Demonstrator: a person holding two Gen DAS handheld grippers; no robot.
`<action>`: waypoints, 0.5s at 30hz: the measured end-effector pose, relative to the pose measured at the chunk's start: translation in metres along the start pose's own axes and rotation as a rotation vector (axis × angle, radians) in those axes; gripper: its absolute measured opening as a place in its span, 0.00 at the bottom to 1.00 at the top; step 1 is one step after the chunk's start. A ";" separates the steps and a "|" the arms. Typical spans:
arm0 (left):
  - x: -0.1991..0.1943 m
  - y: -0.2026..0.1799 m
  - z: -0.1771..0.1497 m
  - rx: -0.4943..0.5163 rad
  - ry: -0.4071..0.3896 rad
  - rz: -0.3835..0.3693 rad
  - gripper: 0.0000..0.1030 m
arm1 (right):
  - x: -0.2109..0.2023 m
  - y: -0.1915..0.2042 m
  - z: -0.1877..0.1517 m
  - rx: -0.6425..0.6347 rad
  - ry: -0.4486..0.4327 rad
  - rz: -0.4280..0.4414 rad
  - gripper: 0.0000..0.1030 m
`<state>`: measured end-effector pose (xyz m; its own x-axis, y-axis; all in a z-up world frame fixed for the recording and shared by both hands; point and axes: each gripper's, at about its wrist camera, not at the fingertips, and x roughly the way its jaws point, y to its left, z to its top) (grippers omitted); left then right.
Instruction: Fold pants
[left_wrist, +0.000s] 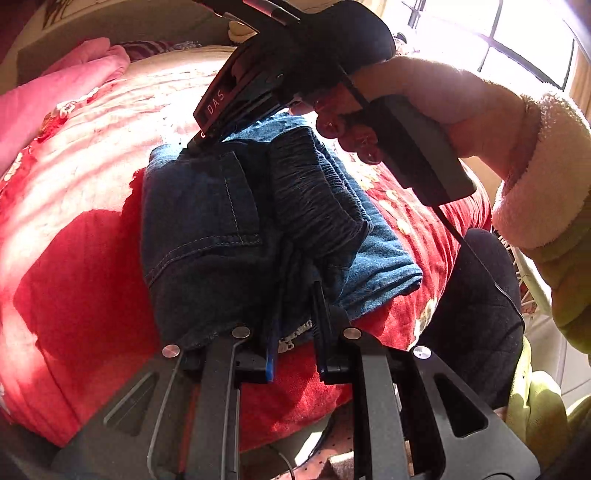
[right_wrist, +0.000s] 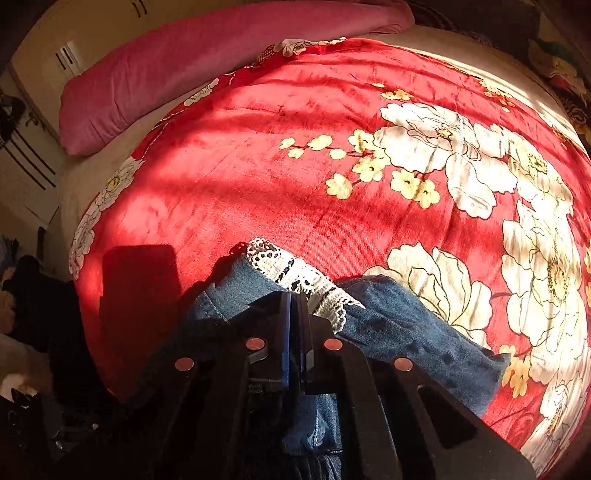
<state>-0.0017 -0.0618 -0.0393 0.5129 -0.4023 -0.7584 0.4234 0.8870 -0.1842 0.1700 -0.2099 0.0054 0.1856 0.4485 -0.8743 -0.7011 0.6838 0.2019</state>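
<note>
The jeans (left_wrist: 236, 229) are bunched on the red floral bedspread (right_wrist: 303, 155), left gripper (left_wrist: 295, 310) pinching denim and right gripper (right_wrist: 295, 317) clamped by the lace hem (right_wrist: 295, 273), so I'd lift both evenly and keep edges lined up.

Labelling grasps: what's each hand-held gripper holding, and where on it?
Both grip the denim pants: left hand-held gripper pinches their near bunched edge; right hand-held gripper is shut on denim beside the lace-trimmed hem.
</note>
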 end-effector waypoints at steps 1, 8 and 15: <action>0.000 0.000 0.000 -0.001 0.001 0.000 0.08 | -0.001 0.000 -0.001 0.009 -0.004 0.005 0.02; 0.000 -0.002 0.001 -0.003 0.007 0.011 0.09 | -0.034 -0.004 -0.003 0.082 -0.062 0.046 0.09; -0.006 -0.005 0.001 -0.009 0.005 0.023 0.09 | -0.096 -0.001 -0.020 0.111 -0.192 0.065 0.43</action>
<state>-0.0059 -0.0639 -0.0328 0.5182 -0.3809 -0.7658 0.4051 0.8979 -0.1724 0.1390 -0.2651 0.0799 0.2776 0.5873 -0.7603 -0.6379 0.7044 0.3112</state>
